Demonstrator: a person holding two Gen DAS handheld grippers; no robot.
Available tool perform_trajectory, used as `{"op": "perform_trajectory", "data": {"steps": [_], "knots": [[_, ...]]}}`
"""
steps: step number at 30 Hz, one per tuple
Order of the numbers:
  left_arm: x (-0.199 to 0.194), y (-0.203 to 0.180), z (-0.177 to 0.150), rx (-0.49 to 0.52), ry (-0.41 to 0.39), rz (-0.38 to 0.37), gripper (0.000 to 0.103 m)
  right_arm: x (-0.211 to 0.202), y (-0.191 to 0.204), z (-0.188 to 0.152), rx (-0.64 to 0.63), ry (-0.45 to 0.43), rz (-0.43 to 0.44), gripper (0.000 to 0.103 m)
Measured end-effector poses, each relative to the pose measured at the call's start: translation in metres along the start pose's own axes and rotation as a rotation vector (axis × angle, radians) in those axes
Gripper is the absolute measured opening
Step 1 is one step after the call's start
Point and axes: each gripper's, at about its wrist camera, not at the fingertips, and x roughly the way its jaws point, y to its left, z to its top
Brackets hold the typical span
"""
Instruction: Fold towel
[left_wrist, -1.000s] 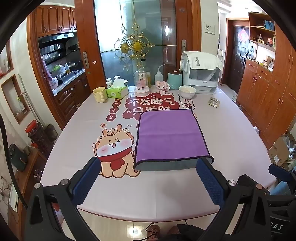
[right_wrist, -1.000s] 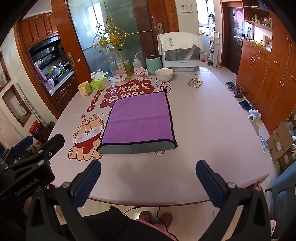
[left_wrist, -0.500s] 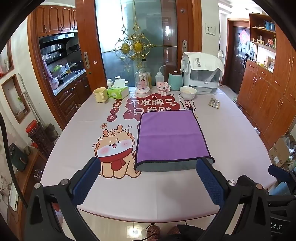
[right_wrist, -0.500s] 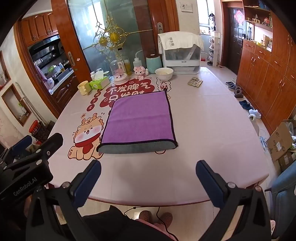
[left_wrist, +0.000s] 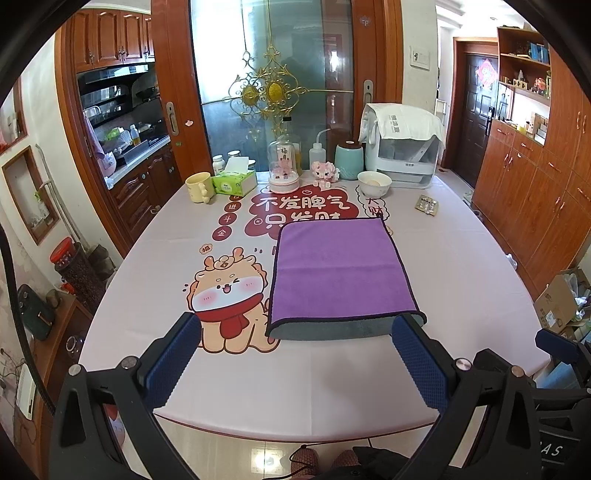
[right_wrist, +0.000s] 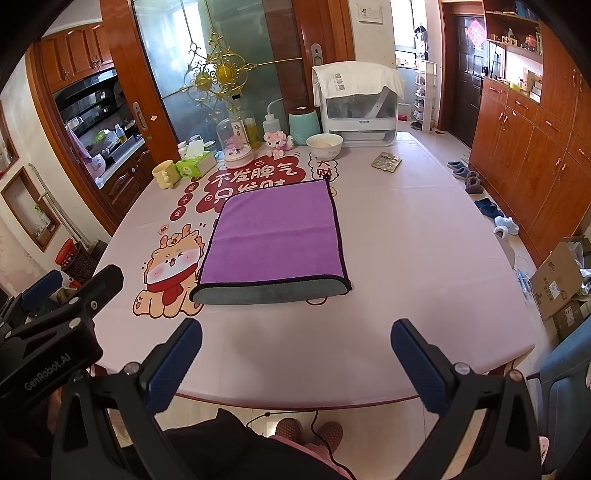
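Already doubled once, the purple towel (left_wrist: 340, 269) lies flat mid-surface (left_wrist: 461, 258), grey fold edge nearest us. We hold left tool (left_wrist: 295, 358) and right tool (right_wrist: 295, 362) spread apart and empty short of it, presumably lining up another fold.

Both wrist views look forward from the table's (left_wrist: 155, 258) near edge, sharing its top.

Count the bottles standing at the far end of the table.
3. A white squeeze bottle beside the green canister, a bottle of yellow liquid behind the glass dome, and a small white bottle behind the tissue box. More may be hidden.
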Motion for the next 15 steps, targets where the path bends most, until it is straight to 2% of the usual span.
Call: {"op": "perform_trajectory", "data": {"steps": [15], "knots": [[0.004, 0.01, -0.002, -0.029, 0.054, 0.009, 0.102, -0.004, 0.006, -0.003, 0.005, 0.014, -0.028, 0.102]]}}
